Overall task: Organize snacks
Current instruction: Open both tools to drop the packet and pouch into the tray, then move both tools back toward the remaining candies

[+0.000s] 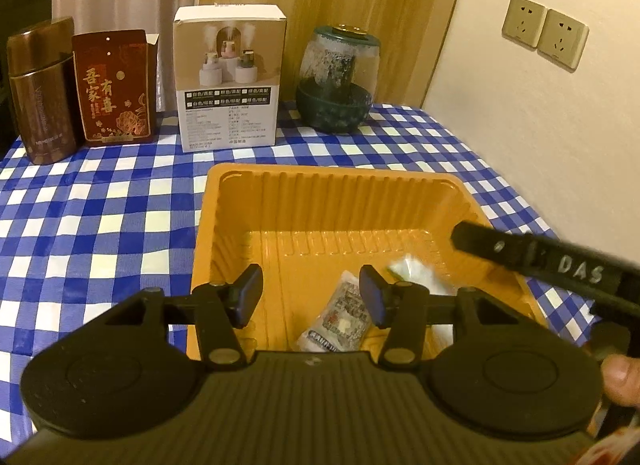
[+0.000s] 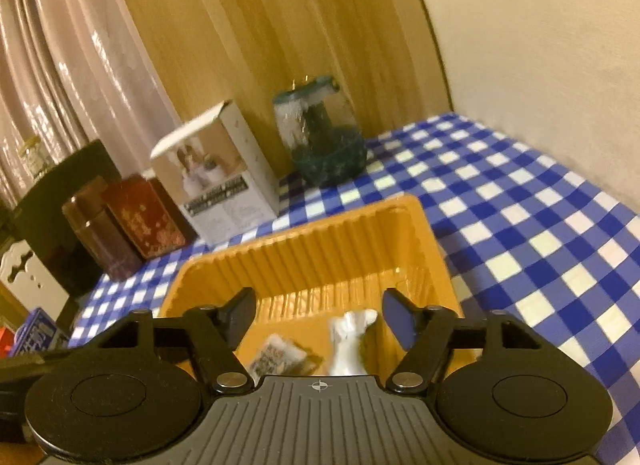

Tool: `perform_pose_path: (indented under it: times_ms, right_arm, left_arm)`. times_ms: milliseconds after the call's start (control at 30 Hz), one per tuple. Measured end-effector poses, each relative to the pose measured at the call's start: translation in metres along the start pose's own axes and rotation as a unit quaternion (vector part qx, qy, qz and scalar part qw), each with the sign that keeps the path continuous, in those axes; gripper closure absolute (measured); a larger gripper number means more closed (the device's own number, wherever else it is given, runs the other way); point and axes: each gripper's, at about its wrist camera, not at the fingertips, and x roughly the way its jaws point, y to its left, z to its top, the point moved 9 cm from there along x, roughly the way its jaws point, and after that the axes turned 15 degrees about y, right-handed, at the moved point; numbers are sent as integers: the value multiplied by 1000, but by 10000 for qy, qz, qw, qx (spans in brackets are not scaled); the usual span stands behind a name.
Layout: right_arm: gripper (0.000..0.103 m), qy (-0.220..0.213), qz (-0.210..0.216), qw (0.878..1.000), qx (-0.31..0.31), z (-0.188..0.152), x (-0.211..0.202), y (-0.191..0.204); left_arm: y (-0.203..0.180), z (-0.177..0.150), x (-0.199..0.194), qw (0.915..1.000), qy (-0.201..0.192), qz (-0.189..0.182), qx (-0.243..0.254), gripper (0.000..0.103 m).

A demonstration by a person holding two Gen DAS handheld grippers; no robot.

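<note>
Blue-and-white checked cloth (image 1: 100,205) covers the table, which stands in a corner against a wood panel and a cream wall. At the back stand a brown tin (image 1: 40,97), a red box (image 1: 114,89), a white carton (image 1: 230,77) and a glass jar (image 1: 336,81).

An orange plastic tray (image 1: 332,201) sits on the cloth in front of both grippers. Two wrapped snacks lie inside it, at the near end: a printed packet (image 1: 340,317) and a white packet (image 2: 348,341), close together; contact between them cannot be confirmed.

Left gripper (image 1: 310,297): jaws part open, nothing between the pads. It hangs over the near edge of the tray, with the printed packet below and beyond the gap.

Right gripper (image 2: 318,317): jaws wider apart, nothing clamped. The white packet appears in the gap but lower down, clear of both pads, and seems to rest in the tray.

Hazards, judged from this position:
- The tray is thin and light. A finger catching its rim or ribbed wall could slide or tip it.
- Both grippers crowd the same near end and could knock each other.
- The white packet looks crumpled and may stand on end; it could topple onto the printed packet.
</note>
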Motion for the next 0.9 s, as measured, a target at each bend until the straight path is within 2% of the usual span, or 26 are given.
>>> perform_pose_path:
  times_ms: [433, 733, 900]
  right_arm:
    - [33, -391, -228, 9990, -3, 1, -33, -9]
    - [33, -547, -244, 9982, 48, -17, -77, -8]
    - [33, -615, -245, 9978, 1, -32, -105, -4]
  left_arm:
    - [-5, -5, -22, 9999, -124, -9, 1, 52]
    - [-15, -30, -61, 9995, -285, -104, -106, 52]
    - [-22, -54, -86, 9991, -342, -163, -168, 52]
